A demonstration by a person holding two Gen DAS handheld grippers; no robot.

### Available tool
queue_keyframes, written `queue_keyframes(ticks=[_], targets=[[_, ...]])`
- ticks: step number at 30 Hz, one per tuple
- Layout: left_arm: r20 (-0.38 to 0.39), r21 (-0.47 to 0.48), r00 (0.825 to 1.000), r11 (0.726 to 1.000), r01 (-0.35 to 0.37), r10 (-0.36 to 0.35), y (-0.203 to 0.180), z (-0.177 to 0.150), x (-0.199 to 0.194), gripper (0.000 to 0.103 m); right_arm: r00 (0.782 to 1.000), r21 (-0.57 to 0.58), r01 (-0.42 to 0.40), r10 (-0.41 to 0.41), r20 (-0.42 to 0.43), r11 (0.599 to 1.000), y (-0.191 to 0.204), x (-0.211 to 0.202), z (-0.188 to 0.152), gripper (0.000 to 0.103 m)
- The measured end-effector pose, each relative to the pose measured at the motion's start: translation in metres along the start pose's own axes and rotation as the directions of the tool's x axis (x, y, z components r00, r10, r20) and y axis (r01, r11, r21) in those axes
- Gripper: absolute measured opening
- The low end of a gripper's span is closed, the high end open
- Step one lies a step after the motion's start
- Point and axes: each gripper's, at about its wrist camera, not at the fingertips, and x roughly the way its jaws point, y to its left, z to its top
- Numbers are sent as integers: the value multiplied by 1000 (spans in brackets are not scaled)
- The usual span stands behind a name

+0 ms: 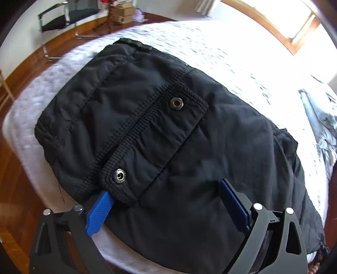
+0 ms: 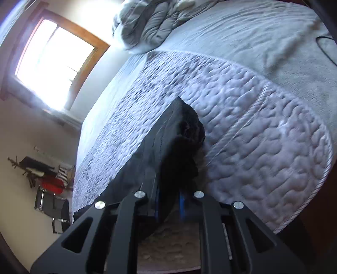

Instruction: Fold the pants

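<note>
The black padded pants (image 1: 168, 130) lie on the white quilted mattress (image 1: 221, 54), and that mattress is the big thing to find everything else by. Off the mattress's left edge there is brown wood floor (image 1: 12, 168) and a black chair with metal legs (image 1: 56, 19). On the mattress, the pants are bunched into a thick, puffy pile with a pocket flap and two round metal snaps (image 1: 176, 104). The left gripper (image 1: 166, 202) hangs over the near edge of the pants with its blue fingers (image 1: 99, 212) spread wide apart, so it is let go and grips nothing. To the right on the mattress, a crumpled grey blanket (image 1: 324, 124) lies past the pants. In the right wrist view, the right gripper (image 2: 169, 202) is squeezed tight on a fold of the black pants (image 2: 174, 134), which sticks up from its jaws above the mattress (image 2: 263, 137). The pants look soft, floppy and light, a bit slippery too, so they will likely sag and slide when picked up. I think the best places to hold are a thick stitched edge or the stretchy waistband, not the smooth middle. The snaps have tiny marks on them, but they are too small to read, and I see no other words or labels.
</note>
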Motion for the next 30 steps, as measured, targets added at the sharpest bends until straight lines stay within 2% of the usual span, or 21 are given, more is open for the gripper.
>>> queue_keyframes(ticks=[3,6,9,11,13,16,21,25,27,30], targets=[[-14,41,999,998,46,-45,-25,1,9,96,999,72,38,-41,28,997,-29,-3,8,12],[-18,88,998,995,56,-55,-41,-2,15,96,993,125,118,-120,7,985,-54,3,7,12],[14,114,999,993,30,-32,-43,-7,12,96,989,159,150,-149,-18,976,-66,10,-2,12],[33,100,999,994,38,-42,-41,-12,6,96,990,180,143,-143,-10,973,-66,8,-4,12],[87,65,995,997,41,-47,-34,-12,-9,97,988,174,154,-156,-3,973,-58,5,-2,12],[167,38,984,997,60,-66,-25,-11,-35,97,986,143,157,-164,34,977,-36,-5,2,12],[256,69,955,988,136,-149,-23,-20,-85,97,987,36,115,-118,110,993,24,-21,8,12],[268,60,945,982,179,-189,-29,-25,-103,99,988,-119,83,-66,141,989,92,-30,4,12],[259,52,940,975,217,-223,-34,-23,-108,99,990,-202,66,-39,137,977,126,-29,-2,12],[258,49,940,974,220,-225,-37,-29,-114,99,993,-328,49,-11,115,943,179,-22,-16,12]])
